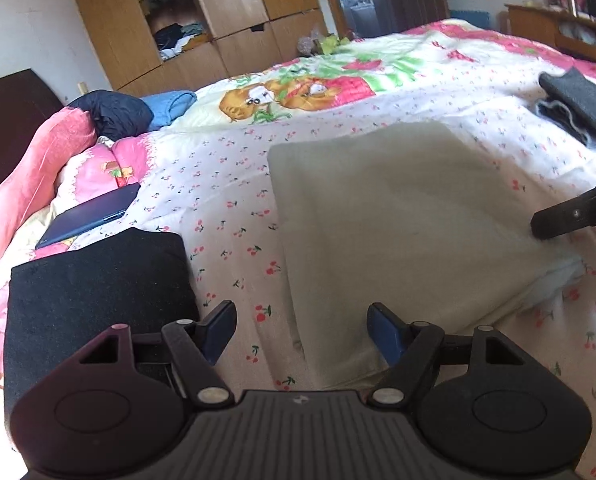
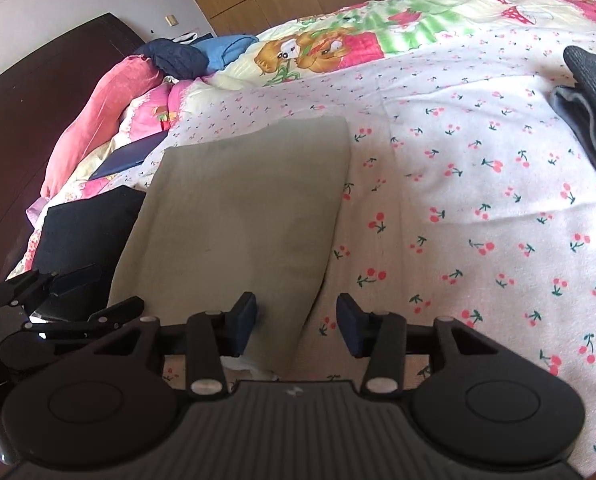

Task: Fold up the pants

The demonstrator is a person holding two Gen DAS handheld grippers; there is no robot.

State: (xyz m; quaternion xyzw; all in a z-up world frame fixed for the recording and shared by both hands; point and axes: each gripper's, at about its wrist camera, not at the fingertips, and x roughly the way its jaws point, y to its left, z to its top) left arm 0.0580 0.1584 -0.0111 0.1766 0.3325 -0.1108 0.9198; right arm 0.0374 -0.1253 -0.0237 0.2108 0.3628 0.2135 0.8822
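The beige pants (image 1: 397, 224) lie folded into a flat rectangle on the cherry-print bedspread (image 1: 226, 216); they also show in the right wrist view (image 2: 242, 216). My left gripper (image 1: 299, 330) is open and empty, its fingers straddling the pants' near left edge. My right gripper (image 2: 296, 322) is open and empty over the pants' near right corner. Part of the right gripper (image 1: 569, 212) shows at the right of the left wrist view, and the left gripper (image 2: 70, 300) at the lower left of the right wrist view.
A folded black garment (image 1: 94, 288) lies left of the pants. A folded dark grey garment (image 1: 577, 108) lies at the far right. A dark blue tablet (image 1: 90, 216), pink pillows (image 1: 54, 148) and a pile of clothes (image 1: 138, 110) sit near the headboard. Wardrobes (image 1: 218, 8) stand behind.
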